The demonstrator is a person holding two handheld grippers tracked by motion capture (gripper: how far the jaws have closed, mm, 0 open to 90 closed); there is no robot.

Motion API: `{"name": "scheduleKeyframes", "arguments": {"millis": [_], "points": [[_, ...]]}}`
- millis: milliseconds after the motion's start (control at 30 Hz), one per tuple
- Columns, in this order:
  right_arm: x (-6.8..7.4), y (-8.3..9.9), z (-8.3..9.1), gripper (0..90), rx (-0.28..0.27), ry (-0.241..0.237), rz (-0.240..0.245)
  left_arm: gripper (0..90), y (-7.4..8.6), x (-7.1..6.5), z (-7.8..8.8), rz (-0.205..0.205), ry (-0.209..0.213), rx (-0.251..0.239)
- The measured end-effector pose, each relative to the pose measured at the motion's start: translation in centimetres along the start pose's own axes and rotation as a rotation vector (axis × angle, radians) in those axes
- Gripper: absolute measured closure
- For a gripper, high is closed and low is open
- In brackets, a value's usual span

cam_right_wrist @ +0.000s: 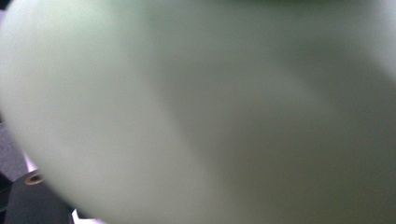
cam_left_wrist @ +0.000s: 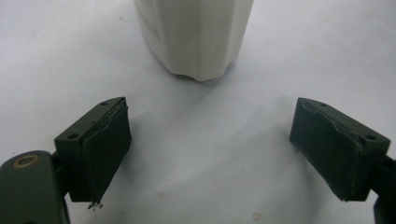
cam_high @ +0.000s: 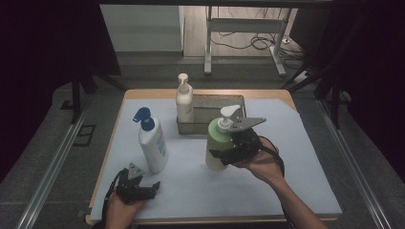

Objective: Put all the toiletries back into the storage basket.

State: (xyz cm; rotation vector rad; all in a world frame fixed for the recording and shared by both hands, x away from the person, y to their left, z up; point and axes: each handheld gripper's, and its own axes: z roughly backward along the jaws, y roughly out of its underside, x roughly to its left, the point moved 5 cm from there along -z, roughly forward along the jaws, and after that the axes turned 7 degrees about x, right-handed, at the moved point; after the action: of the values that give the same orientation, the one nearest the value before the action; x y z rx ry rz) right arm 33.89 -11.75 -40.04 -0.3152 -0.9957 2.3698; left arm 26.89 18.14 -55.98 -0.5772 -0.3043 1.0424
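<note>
Item: green pump bottle (cam_high: 218, 143), white pump head, near the middle of the counter (cam_high: 296, 191), just in front of the metal basket (cam_high: 210, 112) at the far edge. High view: right tongs (cam_high: 224, 151) clamp its body from the right side; whether its base touches the counter is hard to judge. Right gripper view: pale green bottle wall (cam_right_wrist: 196, 112) pressed close and blurred, so the grip itself is better read from above.

Item: white bottle with blue pump (cam_high: 152, 143), upright toward the left edge. Left gripper view: its lower body (cam_left_wrist: 194, 37) stands just beyond the tongs.

Item: left tongs (cam_high: 142, 191), near the front-left corner, spread wide, nothing between them.

Item: white pump bottle (cam_high: 184, 102), upright at the basket's left end.
</note>
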Motion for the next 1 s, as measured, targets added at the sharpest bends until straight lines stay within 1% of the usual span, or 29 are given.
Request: {"name": "scheduleKeyframes", "arguments": {"millis": [433, 500, 567, 767, 1000], "points": [[-2.2, -2.7, -0.7, 11.6, -0.023, 0.056, -0.03, 12.3, 0.0, 0.0, 0.0, 0.0, 0.0, -0.001], [-2.8, -3.3, -0.9, 11.6, -0.031, 0.07, -0.035, 12.3, 0.0, 0.0, 0.0, 0.0, 0.0, -0.001], [-2.9, -3.4, -0.9, 11.6, -0.032, 0.074, -0.038, 12.3, 0.0, 0.0, 0.0, -0.001, 0.0, 0.0], [-3.9, -4.3, -1.3, 11.6, -0.037, 0.094, -0.067, 12.3, 0.0, 0.0, 0.0, 0.0, 0.0, 0.0], [-5.0, -5.5, -1.7, 11.6, -0.039, 0.126, -0.085, 12.3, 0.0, 0.0, 0.0, 0.0, 0.0, 0.0]]}}
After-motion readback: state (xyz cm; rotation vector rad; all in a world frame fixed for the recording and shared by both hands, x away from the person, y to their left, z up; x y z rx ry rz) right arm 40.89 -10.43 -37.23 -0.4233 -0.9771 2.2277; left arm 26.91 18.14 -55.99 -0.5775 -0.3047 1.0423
